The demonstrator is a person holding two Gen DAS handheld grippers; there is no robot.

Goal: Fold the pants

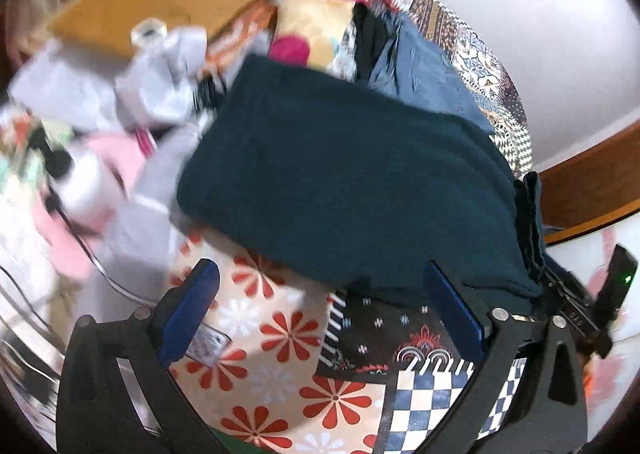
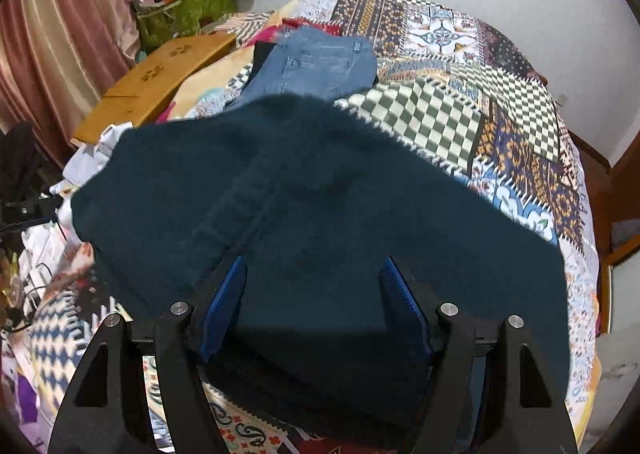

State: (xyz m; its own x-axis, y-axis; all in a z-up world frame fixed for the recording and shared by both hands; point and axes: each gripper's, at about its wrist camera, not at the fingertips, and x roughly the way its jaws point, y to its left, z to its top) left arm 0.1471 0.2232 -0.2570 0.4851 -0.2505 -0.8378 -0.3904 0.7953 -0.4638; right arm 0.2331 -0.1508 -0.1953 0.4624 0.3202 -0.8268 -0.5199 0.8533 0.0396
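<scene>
Dark teal pants (image 2: 320, 206) lie folded on a bed with a patchwork quilt (image 2: 448, 54) full of checks and flowers. In the right wrist view the pants fill the middle, and the right gripper (image 2: 314, 282) is just above their near end. Its blue fingers (image 2: 224, 306) are spread wide, one on each side of the cloth, and they hold nothing. In the left wrist view the left gripper (image 1: 320, 286) sits over a part of the quilt with red flowers, just at the near edge of the pants (image 1: 352, 190). Its fingers (image 1: 188, 314) are wide apart too and hold nothing. This view is blurry on the left side. Past the teal pants lies a pair of blue jeans (image 2: 320, 62), folded flat on the quilt. A long wooden board (image 2: 160, 82) rests at the left side of the bed. A heap of pale clothes (image 1: 120, 78) lies near it. Pink striped curtains (image 2: 60, 34) hang at the far left, and a green bag (image 2: 184, 14) stuffed with things stands by the wall.
</scene>
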